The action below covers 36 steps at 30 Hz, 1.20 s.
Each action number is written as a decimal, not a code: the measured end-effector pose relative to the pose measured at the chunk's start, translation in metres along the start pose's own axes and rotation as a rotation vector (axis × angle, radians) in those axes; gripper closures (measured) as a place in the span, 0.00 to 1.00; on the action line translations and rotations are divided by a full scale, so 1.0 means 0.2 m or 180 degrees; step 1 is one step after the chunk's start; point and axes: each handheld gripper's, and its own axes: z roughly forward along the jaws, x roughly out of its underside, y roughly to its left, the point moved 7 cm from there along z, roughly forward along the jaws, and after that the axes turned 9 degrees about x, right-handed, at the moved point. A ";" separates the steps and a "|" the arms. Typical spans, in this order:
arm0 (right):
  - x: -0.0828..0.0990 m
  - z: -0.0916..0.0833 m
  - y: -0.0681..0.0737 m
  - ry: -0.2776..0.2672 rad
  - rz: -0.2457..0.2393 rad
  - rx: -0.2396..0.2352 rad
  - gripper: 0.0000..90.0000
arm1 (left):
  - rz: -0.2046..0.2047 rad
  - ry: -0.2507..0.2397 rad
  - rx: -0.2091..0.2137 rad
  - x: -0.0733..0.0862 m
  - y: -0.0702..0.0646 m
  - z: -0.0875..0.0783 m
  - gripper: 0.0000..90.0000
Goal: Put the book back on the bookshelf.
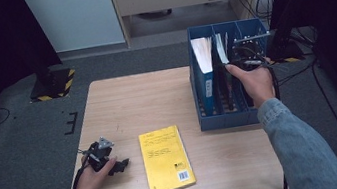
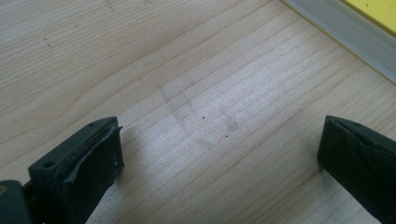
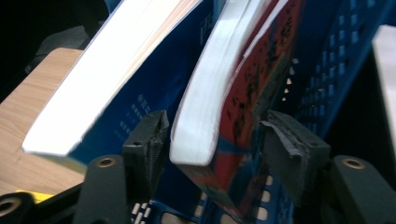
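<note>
- Landmark: the blue file rack (image 1: 237, 114) at the table's right side, its slots running away from me.
- My right gripper (image 1: 246, 55) is above the rack's right-hand slots; from above my right hand (image 1: 255, 83) hides its jaws.
- In the right gripper view my jaws straddle the red-covered book (image 3: 247, 112), one on each side of its upper corner. Both look very close to the covers, but I cannot tell whether they press it or only bracket it.
- The book's lower part is cut off behind the jaws; its cover print is blurred and unreadable.
- The blue-covered book (image 3: 140, 84) stands in the slot next to the red one, leaning, its white page block facing up; its foot is hidden in the rack.
- My left gripper (image 1: 116, 165) rests low over the wooden table (image 1: 142, 103), well to the left of the rack and near the front edge; its jaws stand wide apart over bare wood, grasping nothing.
- The yellow book (image 1: 166, 160) lies flat between my left gripper and the rack, close to the front edge.
- Open tabletop stretches from the rack's left wall to the table's left edge, behind the yellow book.
</note>
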 end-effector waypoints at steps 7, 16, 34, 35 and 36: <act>0.05 -0.10 -0.02 -0.0183 -0.0199 -0.0071 0.32 | 0.0004 -0.0004 -0.0003 0.00 0.00 0.00 0.00; 0.24 -0.22 0.02 -0.0241 -0.0436 -0.0223 0.23 | -0.0001 -0.0009 -0.0004 0.00 0.00 0.00 0.00; 0.57 -0.22 0.13 -0.0211 -0.0381 -0.0536 0.16 | 0.0001 -0.0091 -0.0015 0.01 0.00 0.00 0.00; 0.59 -0.21 0.14 -0.0211 -0.0400 -0.0533 0.15 | 0.0010 -0.0087 -0.0019 0.01 0.00 0.00 0.00; 0.62 -0.22 0.15 -0.0212 -0.0410 -0.0523 0.15 | 0.0007 -0.0094 -0.0021 0.01 0.00 0.00 0.00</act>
